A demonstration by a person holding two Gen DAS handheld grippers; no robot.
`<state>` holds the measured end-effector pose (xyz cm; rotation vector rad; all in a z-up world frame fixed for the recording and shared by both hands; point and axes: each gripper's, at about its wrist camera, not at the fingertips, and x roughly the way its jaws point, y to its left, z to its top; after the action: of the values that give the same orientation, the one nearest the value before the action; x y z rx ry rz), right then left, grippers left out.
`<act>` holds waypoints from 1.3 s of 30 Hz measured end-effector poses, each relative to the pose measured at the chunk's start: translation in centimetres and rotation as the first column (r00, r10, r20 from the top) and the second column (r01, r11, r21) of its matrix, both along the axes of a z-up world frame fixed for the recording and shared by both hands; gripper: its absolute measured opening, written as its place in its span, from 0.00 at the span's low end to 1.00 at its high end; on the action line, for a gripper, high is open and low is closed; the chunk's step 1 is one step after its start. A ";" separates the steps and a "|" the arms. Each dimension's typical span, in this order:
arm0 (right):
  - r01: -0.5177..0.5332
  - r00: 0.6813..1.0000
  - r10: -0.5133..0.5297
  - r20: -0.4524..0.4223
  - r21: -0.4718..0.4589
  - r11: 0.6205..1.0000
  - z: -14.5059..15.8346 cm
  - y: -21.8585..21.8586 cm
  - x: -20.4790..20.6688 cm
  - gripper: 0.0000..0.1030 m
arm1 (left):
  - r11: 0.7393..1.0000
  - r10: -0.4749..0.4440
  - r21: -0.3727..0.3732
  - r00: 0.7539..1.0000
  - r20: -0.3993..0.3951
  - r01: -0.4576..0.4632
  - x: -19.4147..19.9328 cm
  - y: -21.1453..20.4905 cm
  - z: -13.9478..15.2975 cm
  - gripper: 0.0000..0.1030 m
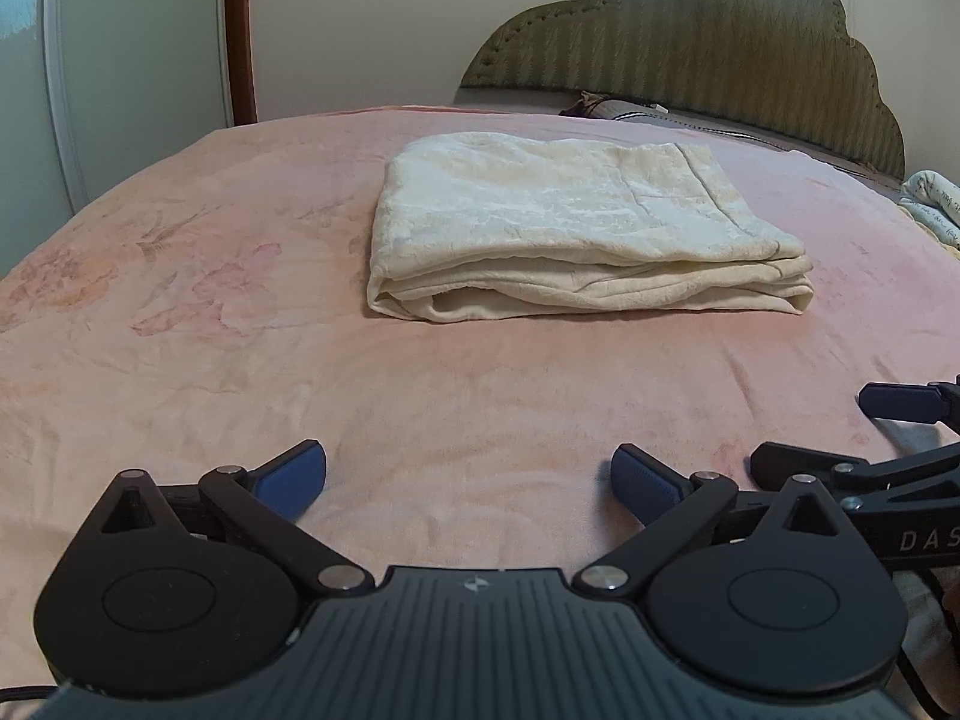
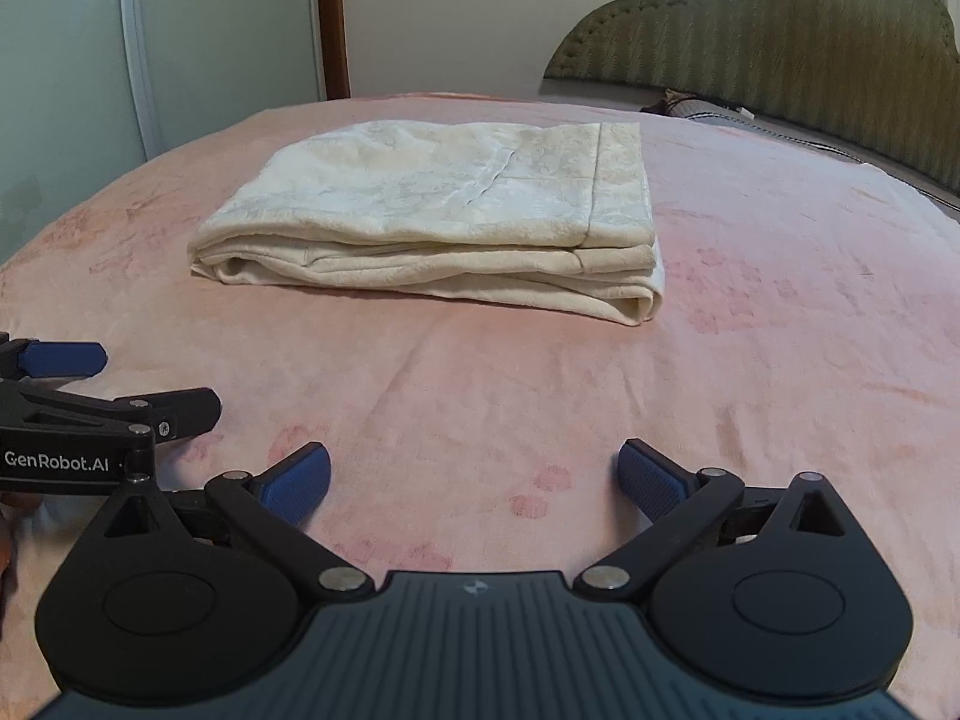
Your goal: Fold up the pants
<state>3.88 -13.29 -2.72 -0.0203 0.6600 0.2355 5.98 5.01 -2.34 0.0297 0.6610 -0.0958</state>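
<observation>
Two wide-open grippers, left gripper (image 1: pixel 469 480) and right gripper (image 2: pixel 474 480); one folded pants (image 1: pixel 570 228).

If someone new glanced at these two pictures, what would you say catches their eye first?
First, the cream pants, folded into a neat stack in the middle of the pink blanket. Next, the two tools low in front, the left tool and the right tool, both open and empty, well short of the pants. Behind stands an olive scalloped headboard.

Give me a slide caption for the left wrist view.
Cream pants lie folded on pink bedspread; open left gripper empty.
</observation>
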 end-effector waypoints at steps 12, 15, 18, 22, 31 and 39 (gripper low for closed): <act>0.002 1.000 -0.006 0.022 0.156 0.988 0.0 -2.2 -0.2 1.00 | 1.000 -0.001 0.001 1.000 0.000 0.001 0.0 0.0 0.0 1.00; 0.003 1.000 -0.008 0.024 0.181 0.983 0.0 -2.4 -0.2 1.00 | 1.000 -0.001 0.000 1.000 0.000 0.001 0.0 0.0 0.0 1.00; 0.005 1.000 -0.011 0.025 0.223 0.975 0.0 -3.0 -0.2 1.00 | 1.000 -0.001 -0.001 1.000 0.000 0.001 0.0 0.0 0.0 1.00; 0.012 0.999 -0.020 0.026 0.275 0.961 -0.1 -3.7 -0.1 1.00 | 1.000 -0.001 -0.001 1.000 0.000 0.001 0.0 0.0 0.0 1.00; 0.027 0.999 -0.032 0.024 0.205 0.978 0.0 -2.4 -0.1 1.00 | 1.000 0.000 -0.013 1.000 0.003 0.000 -0.1 0.1 -0.1 1.00; 0.034 0.999 -0.034 0.019 -0.014 0.999 -0.3 0.5 0.0 1.00 | 0.998 0.050 -0.026 0.999 0.012 -0.050 -0.2 0.5 0.0 1.00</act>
<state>3.85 -12.77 -3.06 -0.0249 0.6427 0.1973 5.76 5.55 -2.32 -0.0108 0.6469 -0.0562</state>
